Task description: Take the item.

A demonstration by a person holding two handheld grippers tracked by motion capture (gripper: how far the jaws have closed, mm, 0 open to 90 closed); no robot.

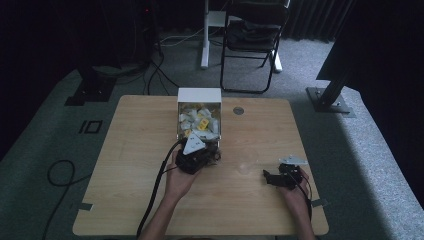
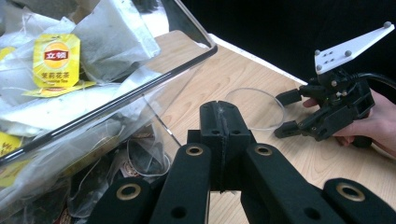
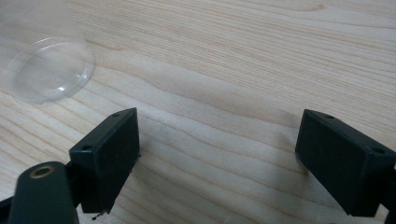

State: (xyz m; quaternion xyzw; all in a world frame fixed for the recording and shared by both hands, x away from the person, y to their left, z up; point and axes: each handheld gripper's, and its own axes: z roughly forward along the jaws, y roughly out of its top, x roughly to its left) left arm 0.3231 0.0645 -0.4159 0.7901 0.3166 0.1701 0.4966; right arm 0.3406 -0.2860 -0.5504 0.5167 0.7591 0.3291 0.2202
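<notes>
Wooden table (image 1: pixel 125 165), grey carpet (image 1: pixel 45 150) around

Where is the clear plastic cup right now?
In the high view the clear plastic cup stands on the table right of centre, between the left gripper by the tea bag box and the right gripper.

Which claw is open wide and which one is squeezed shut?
The right claw is the open one: its two black jaws stand far apart over the bare wooden table. The left claw, beside the box of tea bags, has its jaws pressed together.
</notes>
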